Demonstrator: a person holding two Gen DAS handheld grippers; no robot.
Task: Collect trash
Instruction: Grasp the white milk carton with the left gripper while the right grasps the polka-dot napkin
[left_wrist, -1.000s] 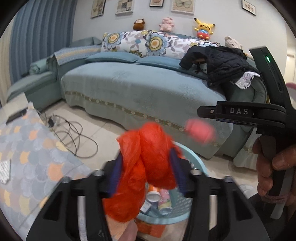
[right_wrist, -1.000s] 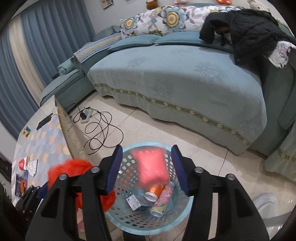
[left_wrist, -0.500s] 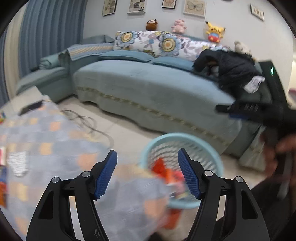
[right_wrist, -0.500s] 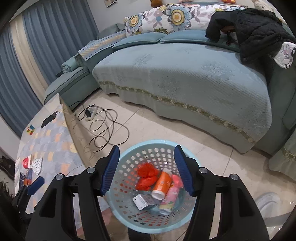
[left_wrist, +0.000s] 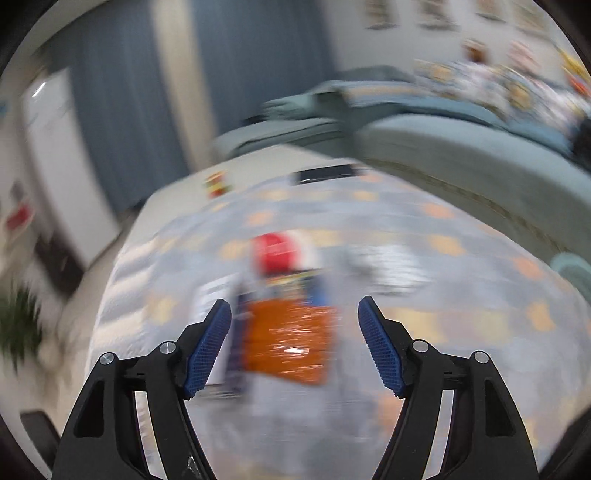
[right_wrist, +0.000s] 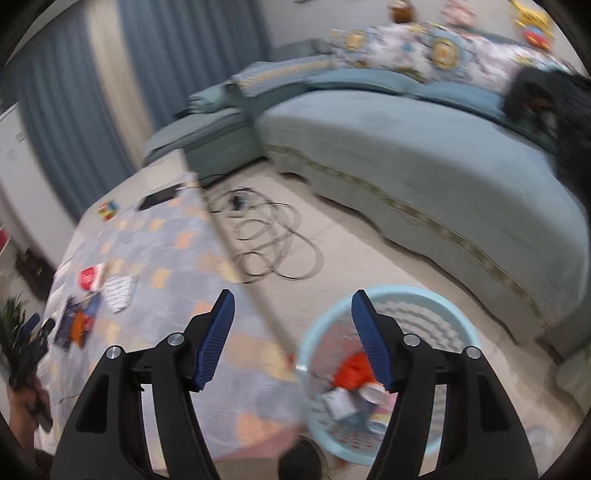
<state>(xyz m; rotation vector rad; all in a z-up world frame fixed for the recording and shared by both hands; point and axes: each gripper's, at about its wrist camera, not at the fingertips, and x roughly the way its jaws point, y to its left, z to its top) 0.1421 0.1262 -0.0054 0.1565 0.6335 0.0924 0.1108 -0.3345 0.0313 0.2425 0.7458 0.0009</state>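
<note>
The left gripper (left_wrist: 294, 345) is opening and empty; an orange packet (left_wrist: 290, 341) lies on the table (left_wrist: 461, 332) just ahead between its jaws, long axis pointing away, blurred. The right gripper (right_wrist: 292, 338) is opening too, empty, with the basket (right_wrist: 458, 321) below its right jaw.

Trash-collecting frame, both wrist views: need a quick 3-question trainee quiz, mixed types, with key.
1. True or false: the left gripper has something clamped between its pads.
2. Where does the orange wrapper lie?
A. in the basket
B. on the patterned table
C. on the sofa
3. Fill in: the crumpled red bag lies inside the light blue ____.

Key
1. False. Its jaws are opening with nothing between them; the wrapper lies on the table beyond.
2. B.
3. Basket, on the floor beside the table, under the right gripper, whose jaws are also opening and empty.
</note>
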